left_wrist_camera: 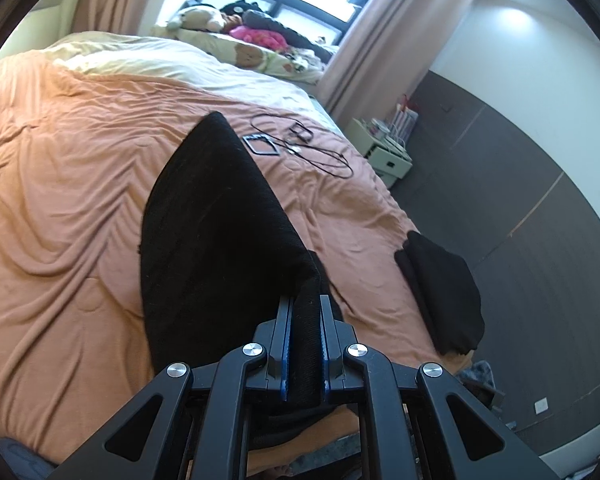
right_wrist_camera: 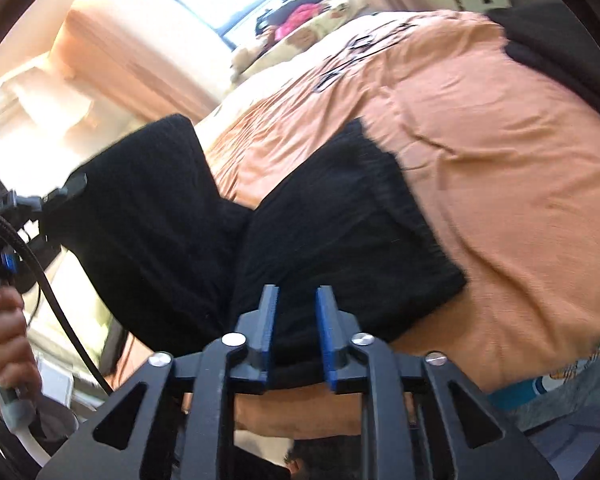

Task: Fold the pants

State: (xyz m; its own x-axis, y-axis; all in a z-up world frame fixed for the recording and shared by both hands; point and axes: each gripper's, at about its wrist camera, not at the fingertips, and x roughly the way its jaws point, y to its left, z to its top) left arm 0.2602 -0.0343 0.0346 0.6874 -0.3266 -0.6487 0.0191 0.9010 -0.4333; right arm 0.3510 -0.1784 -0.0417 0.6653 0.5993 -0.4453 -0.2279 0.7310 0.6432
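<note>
Pants (left_wrist_camera: 216,232), black, lifted over orange bedspread (left_wrist_camera: 60,200).
Clamped in left gripper (left_wrist_camera: 305,312); right gripper (right_wrist_camera: 297,300) straddling cloth, seemingly slack through blur.

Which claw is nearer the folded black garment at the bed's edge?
Left. The left claw, shut on the pants, has the folded garment close on its right; from the right claw it lies far off.
</note>
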